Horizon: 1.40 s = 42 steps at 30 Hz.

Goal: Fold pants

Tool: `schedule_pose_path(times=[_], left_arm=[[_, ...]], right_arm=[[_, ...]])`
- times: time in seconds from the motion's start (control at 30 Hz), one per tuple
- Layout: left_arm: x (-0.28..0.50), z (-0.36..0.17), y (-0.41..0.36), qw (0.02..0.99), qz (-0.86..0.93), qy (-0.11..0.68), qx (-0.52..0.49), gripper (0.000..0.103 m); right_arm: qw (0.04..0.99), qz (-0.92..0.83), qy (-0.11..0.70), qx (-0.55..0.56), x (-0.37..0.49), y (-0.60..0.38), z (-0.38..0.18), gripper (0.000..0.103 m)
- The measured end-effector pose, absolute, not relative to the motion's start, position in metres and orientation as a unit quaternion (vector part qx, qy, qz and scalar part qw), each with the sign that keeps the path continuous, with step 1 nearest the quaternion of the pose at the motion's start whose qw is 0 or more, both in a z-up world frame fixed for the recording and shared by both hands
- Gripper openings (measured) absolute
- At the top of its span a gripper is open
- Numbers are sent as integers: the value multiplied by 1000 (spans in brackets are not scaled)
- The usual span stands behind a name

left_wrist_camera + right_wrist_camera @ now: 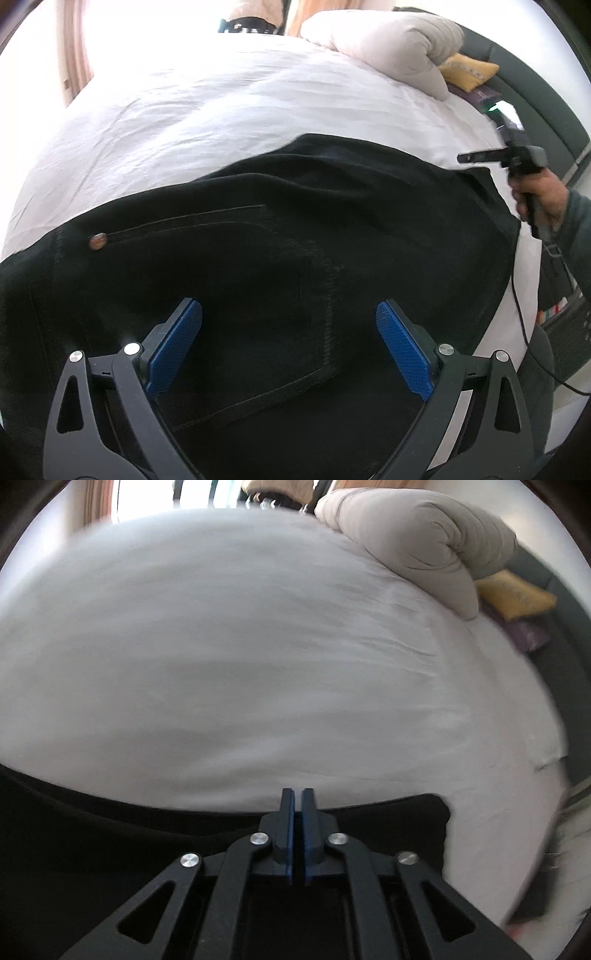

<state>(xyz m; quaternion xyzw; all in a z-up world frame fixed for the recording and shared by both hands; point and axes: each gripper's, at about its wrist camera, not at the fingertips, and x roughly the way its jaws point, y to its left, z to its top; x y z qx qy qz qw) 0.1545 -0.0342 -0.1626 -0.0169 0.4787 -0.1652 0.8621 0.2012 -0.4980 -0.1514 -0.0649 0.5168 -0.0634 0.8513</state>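
Observation:
Black pants point(280, 229) lie spread on a white bed sheet point(207, 110), back pocket and a brown button point(98, 242) facing up. My left gripper point(289, 314) hovers just above the pocket area, jaws wide open and empty. My right gripper point(297, 797) has its blue pads closed together above the far edge of the pants point(388, 830); nothing shows between them. In the left wrist view the right gripper point(469, 158) is held in a hand at the pants' right edge.
A rolled beige duvet point(391, 40) lies at the far right of the bed, with a yellow cushion point(467, 72) and a purple one behind it. A dark headboard runs along the right. A cable hangs from the right gripper.

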Motion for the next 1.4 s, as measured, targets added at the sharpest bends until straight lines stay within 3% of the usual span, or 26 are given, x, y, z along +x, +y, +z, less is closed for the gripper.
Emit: schedule_pose_path(times=[0.07,0.1,0.13,0.2,0.37,0.47,0.5,0.53,0.57,0.77,0.83,0.87,0.93,1.0,1.07,1.13,1.3,1.33,1.37,1.4], left_arm=[[153,-165,-23,862,-155,483,-26,96],[152,-166,-19,861,-153,485,-27,96],[151,-166,-16,861,-150,485,-27,96],[150,-167,-12,861,-146,486,-27,96],[141,-173,-12,856,-150,494,-8,96],[135,-179,-17,855,-150,496,22,96],[132,-181,-17,854,-150,497,28,96],[131,-182,-16,854,-150,497,28,96],[129,-183,-15,854,-150,497,26,96],[124,-182,-12,858,-154,490,13,96],[125,-181,-11,860,-156,487,4,96],[124,-181,-12,860,-157,485,4,96],[118,-182,-15,863,-155,481,10,96],[117,-184,-19,864,-150,480,18,96],[116,-183,-21,865,-148,480,21,96],[117,-181,-22,863,-145,484,14,96],[124,-177,-24,860,-137,492,-6,96],[125,-178,-27,859,-136,493,1,96],[126,-178,-29,859,-135,494,8,96],[127,-179,-32,858,-132,495,14,96]], right_arm=[[862,80,497,-63,192,-442,-128,25],[857,141,489,-79,187,-414,-120,49],[851,201,476,-99,181,-385,-112,67],[834,298,439,-152,171,-325,-98,75],[783,324,474,-241,197,-240,-125,75],[761,314,515,-239,222,-233,-152,75],[758,312,524,-232,228,-235,-158,72],[757,307,529,-228,232,-235,-162,58],[759,299,532,-227,236,-236,-167,52],[785,249,520,-226,237,-233,-171,46],[801,222,519,-199,244,-244,-170,61],[812,198,520,-178,248,-252,-169,61],[835,111,519,-143,256,-277,-166,45],[842,29,533,-78,256,-310,-161,44],[855,79,512,16,235,-323,-141,44],[866,129,483,14,206,-313,-128,50],[853,153,491,90,144,-350,-157,50],[850,126,503,97,138,-367,-168,48],[850,104,503,117,131,-394,-180,40],[856,99,492,128,125,-413,-183,22]])
